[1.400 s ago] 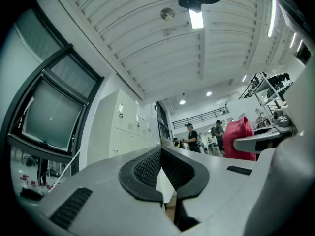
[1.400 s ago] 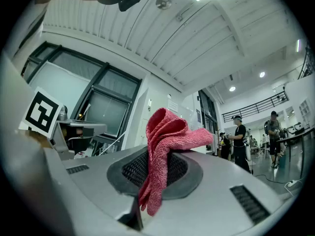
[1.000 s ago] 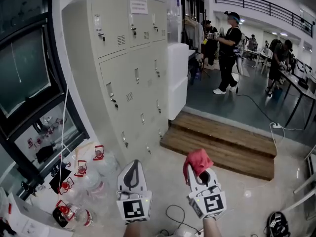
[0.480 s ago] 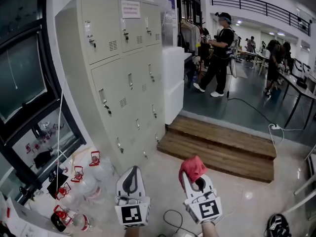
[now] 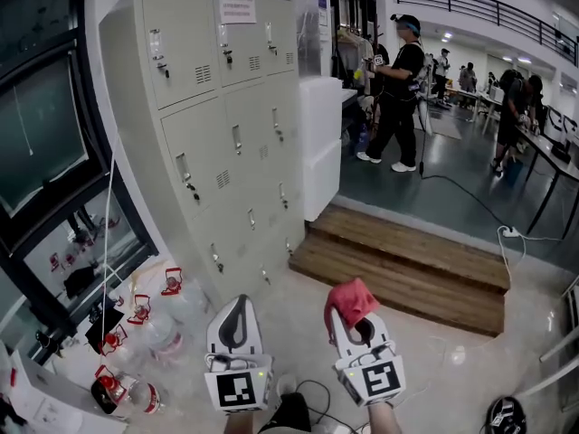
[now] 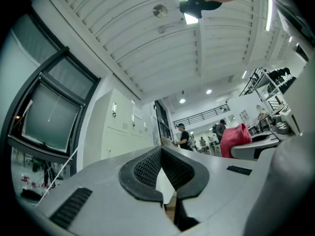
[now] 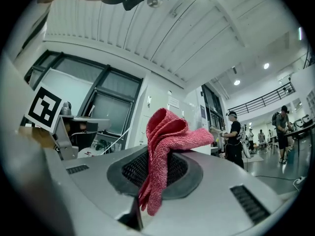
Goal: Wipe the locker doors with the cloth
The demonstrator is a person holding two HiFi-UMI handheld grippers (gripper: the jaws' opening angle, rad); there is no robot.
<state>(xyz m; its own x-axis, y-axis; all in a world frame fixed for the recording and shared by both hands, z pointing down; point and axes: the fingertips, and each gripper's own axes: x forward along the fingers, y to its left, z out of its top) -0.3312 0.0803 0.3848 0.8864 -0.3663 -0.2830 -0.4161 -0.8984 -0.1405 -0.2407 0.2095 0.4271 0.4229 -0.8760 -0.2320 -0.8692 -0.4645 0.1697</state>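
Cloth (image 5: 351, 298), red terry, is clamped in the right claw (image 5: 355, 325). The right gripper view shows it pinched between the pads, with a folded wad sticking up past the tips and a tail hanging down toward the camera (image 7: 165, 146). The left claw (image 5: 237, 319) has its tips together on nothing. Both claws are held low over the floor (image 5: 298, 315), in front of the foot of the lockers and well apart from them.

The locker doors (image 5: 226, 125) are grey and all look closed, with a paper notice on one top door. The cabinet stands against the wall at the floor's left edge. A wooden step (image 5: 407, 260) runs along the far side, and plastic bottles (image 5: 136, 333) lie at the near left.

Step in hand, my read: approach. The cloth is gripped and no door has been touched yet, so wiping is not started.

The next move calls for raising the right claw and bringing it forward and left to a door face. The loose wad should press flat on the metal, not the claw tips. Strokes need to steer round the handles and vent slots. The grip looks firm enough, though the tail might snag on a handle.
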